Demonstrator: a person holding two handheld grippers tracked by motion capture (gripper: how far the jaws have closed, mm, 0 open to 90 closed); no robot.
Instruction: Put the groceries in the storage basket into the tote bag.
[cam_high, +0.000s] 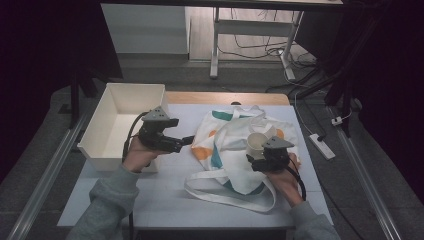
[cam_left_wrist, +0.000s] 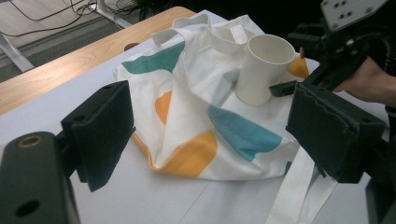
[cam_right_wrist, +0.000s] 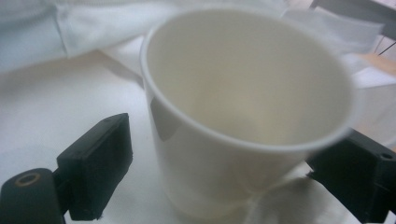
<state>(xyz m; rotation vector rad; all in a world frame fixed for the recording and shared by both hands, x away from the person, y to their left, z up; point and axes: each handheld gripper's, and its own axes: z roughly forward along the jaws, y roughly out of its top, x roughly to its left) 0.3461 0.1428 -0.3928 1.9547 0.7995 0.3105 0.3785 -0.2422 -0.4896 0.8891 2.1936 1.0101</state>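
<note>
On the crumpled cloth tote bag (cam_high: 235, 145), smooth tapered white paper cup (cam_high: 257, 144) between the right gripper's (cam_high: 256, 161) spread jaws, left gripper (cam_high: 185, 142) gaping wide.

There are no words, numbers or signs to read here. The white cup (cam_left_wrist: 266, 67) is plain. The cloth bag (cam_left_wrist: 196, 116) has only green, blue and orange shapes on it, no letters. The white box (cam_high: 120, 125) at the left of the frame is blank too.
</note>
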